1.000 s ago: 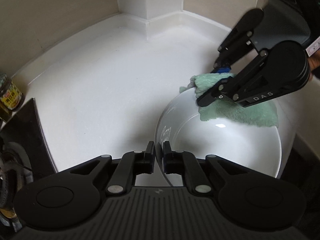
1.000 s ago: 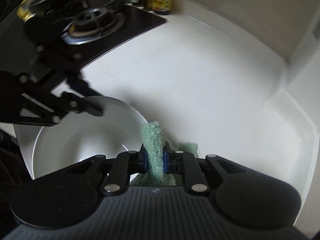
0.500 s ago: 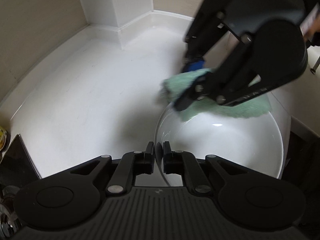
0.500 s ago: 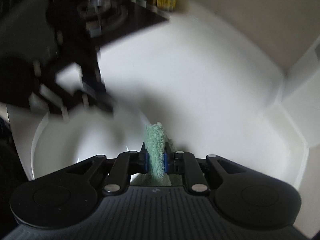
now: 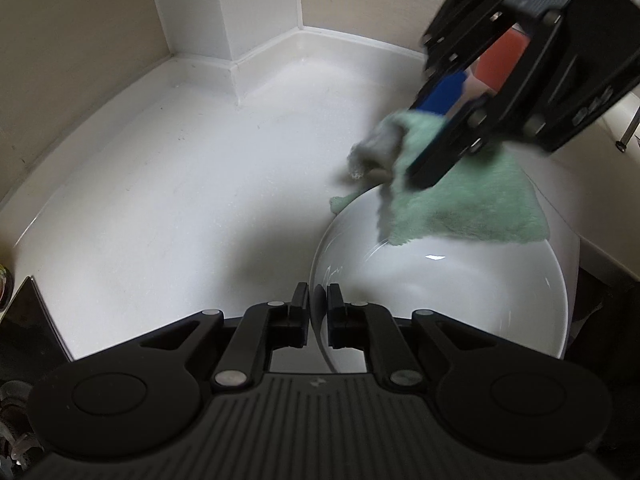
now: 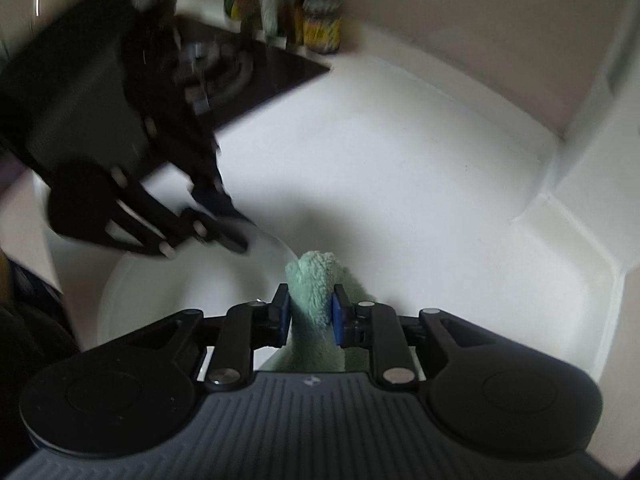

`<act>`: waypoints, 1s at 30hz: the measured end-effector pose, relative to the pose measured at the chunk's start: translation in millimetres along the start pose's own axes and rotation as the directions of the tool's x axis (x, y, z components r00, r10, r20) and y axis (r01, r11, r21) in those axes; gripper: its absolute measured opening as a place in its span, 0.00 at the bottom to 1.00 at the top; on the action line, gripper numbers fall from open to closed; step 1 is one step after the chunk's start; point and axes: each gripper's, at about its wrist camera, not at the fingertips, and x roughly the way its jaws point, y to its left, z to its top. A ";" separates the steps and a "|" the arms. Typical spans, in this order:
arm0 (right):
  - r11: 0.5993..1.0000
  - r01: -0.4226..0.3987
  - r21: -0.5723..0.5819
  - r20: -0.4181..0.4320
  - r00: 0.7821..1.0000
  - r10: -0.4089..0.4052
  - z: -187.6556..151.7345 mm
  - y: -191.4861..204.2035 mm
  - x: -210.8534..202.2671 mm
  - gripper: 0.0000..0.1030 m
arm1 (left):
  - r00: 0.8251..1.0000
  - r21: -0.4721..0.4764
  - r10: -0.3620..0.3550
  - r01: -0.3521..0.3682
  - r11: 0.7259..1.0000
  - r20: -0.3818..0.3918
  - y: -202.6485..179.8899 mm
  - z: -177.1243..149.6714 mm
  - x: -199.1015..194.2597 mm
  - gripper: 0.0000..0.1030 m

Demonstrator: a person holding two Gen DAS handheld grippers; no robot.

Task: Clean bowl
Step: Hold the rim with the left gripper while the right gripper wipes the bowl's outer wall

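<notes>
At the far left of my left-hand camera sits the corner of a black glass stove top (image 5: 28,320), and from it a white kitchen counter (image 5: 168,208) runs back to a beige wall. Low in the middle, my left claw (image 5: 318,314) has its 2 black fingers pressed together on the near rim of a round, glossy white ceramic bowl (image 5: 440,296). The bowl fills the lower right of this view, by the counter's right-hand edge; I cannot tell whether it rests on the counter or hangs from my grip alone. At upper right, my right claw (image 5: 436,136) comes down from above with its blue-padded fingers clamped on a fluffy mint-green cloth (image 5: 472,208), which drapes over the bowl's far rim and inner wall.

In my right-hand camera, my left claw (image 6: 228,236) shows as a dark blur at left, with blurred jars (image 6: 320,24) behind the stove top (image 6: 256,76). The bowl (image 6: 180,288) lies below it, and the cloth (image 6: 314,292) stands bunched between my right claw (image 6: 308,312) in the centre.

I judge the bowl stiff, smooth, fairly heavy and breakable, so likely slippery at a thin rim pinch; a firm hold there seems right. The cloth is soft and light and yields anywhere, so a pinched fold serves well.
</notes>
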 end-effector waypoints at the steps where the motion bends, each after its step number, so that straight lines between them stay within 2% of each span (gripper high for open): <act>1: 1.000 -0.013 0.020 0.013 1.000 0.012 -3.3 -2.6 -6.0 0.18 | 1.000 0.005 0.003 -0.003 1.000 -0.001 -0.2 0.7 0.8 0.07; 3: 0.999 -0.016 0.042 0.006 1.000 0.016 -12.1 -4.9 -8.6 0.20 | 1.000 0.014 0.007 -0.007 1.000 -0.003 -0.8 1.8 1.5 0.08; 8: 0.998 0.065 0.024 -0.108 0.992 -0.062 -27.7 -4.3 20.0 0.25 | 1.000 0.020 0.006 -0.006 1.000 -0.004 -2.9 4.4 2.6 0.07; 11: 0.998 0.054 0.017 -0.160 0.986 -0.050 -28.0 1.7 40.1 0.25 | 1.000 0.019 0.015 -0.014 1.000 -0.013 -5.2 5.8 2.5 0.07; 13: 0.997 0.073 -0.011 -0.199 0.977 -0.074 -23.4 6.7 51.8 0.19 | 0.999 0.023 0.025 -0.024 0.999 -0.020 -7.2 5.8 1.7 0.07; 14: 0.996 0.083 -0.025 -0.207 0.975 -0.087 -20.0 8.3 54.8 0.12 | 0.999 0.024 0.032 -0.031 0.999 -0.019 -8.3 5.2 1.2 0.07; 15: 0.996 0.089 -0.028 -0.196 0.976 -0.093 -15.5 8.6 54.7 0.11 | 0.999 0.017 0.038 -0.038 0.999 -0.016 -8.5 3.7 0.4 0.07; 17: 0.995 0.099 -0.011 -0.160 0.982 -0.100 -6.4 6.4 50.5 0.10 | 0.999 -0.019 0.044 -0.044 0.999 -0.007 -6.8 -0.3 -1.9 0.07; 20: 0.992 0.117 0.049 -0.139 0.984 -0.110 -6.7 3.4 42.1 0.08 | 0.998 -0.158 0.060 -0.058 0.986 0.007 -1.7 -8.8 -5.6 0.07; 22: 0.985 0.134 0.111 -0.153 0.981 -0.116 -17.9 4.6 35.1 0.08 | 0.998 -0.166 0.066 -0.065 0.984 0.005 -5.0 -10.9 -7.6 0.07; 23: 0.978 0.142 0.151 -0.167 0.979 -0.116 -28.3 8.9 31.7 0.10 | 0.998 -0.155 0.057 -0.055 0.986 0.002 -6.3 -11.1 -8.5 0.07; 25: 0.978 0.139 0.156 -0.182 0.977 -0.110 -40.2 17.1 30.5 0.12 | 1.000 -0.107 0.027 -0.028 0.994 -0.007 -6.5 -9.5 -9.3 0.07; 27: 0.978 0.125 0.169 -0.184 0.979 -0.094 -46.8 19.1 29.6 0.13 | 1.000 -0.003 0.005 -0.005 1.000 -0.020 -8.1 -6.0 -11.4 0.07; 30: 0.982 0.102 0.157 -0.192 0.979 -0.071 -46.1 17.3 30.9 0.12 | 0.999 0.144 -0.013 0.018 0.989 -0.038 -9.5 7.7 -8.4 0.12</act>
